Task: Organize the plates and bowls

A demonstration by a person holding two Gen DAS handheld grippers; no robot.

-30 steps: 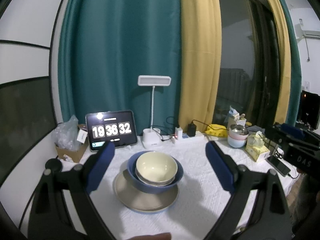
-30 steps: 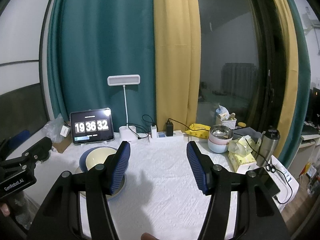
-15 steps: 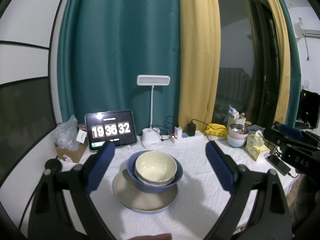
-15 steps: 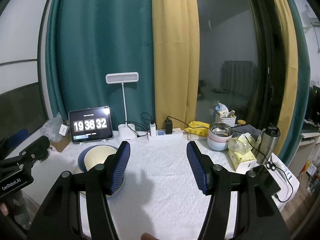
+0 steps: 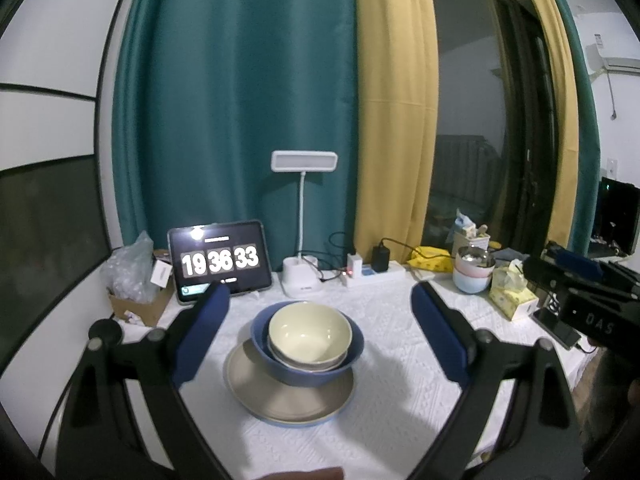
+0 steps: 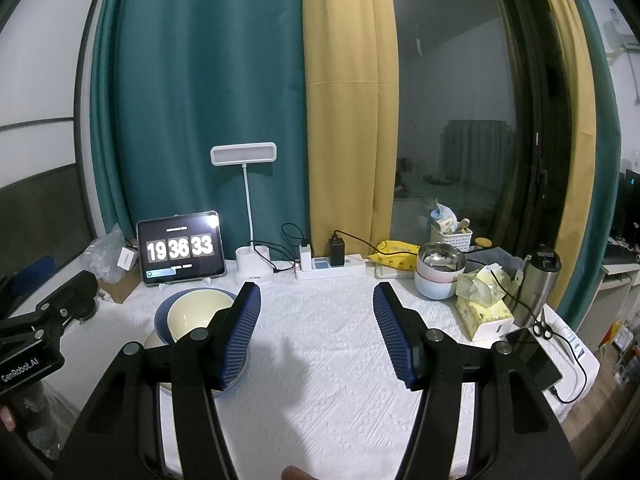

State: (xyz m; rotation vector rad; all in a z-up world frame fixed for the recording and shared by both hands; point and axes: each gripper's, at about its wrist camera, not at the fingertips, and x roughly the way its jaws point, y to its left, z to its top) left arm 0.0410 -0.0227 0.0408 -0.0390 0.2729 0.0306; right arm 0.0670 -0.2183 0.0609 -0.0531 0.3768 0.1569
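While left tongs (image 5: 320,304) gape, bowl stack (image 5: 308,340) between (untouched).

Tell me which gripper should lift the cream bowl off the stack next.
Left, probably. The left gripper is open with the cream bowl centred between its fingers. The right gripper, also open, faces bare tablecloth; the stack lies off to its left.

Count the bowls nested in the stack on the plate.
3: cream bowl innermost, a grey-rimmed bowl under it, blue bowl outermost, all on the plate. More could be hidden inside.
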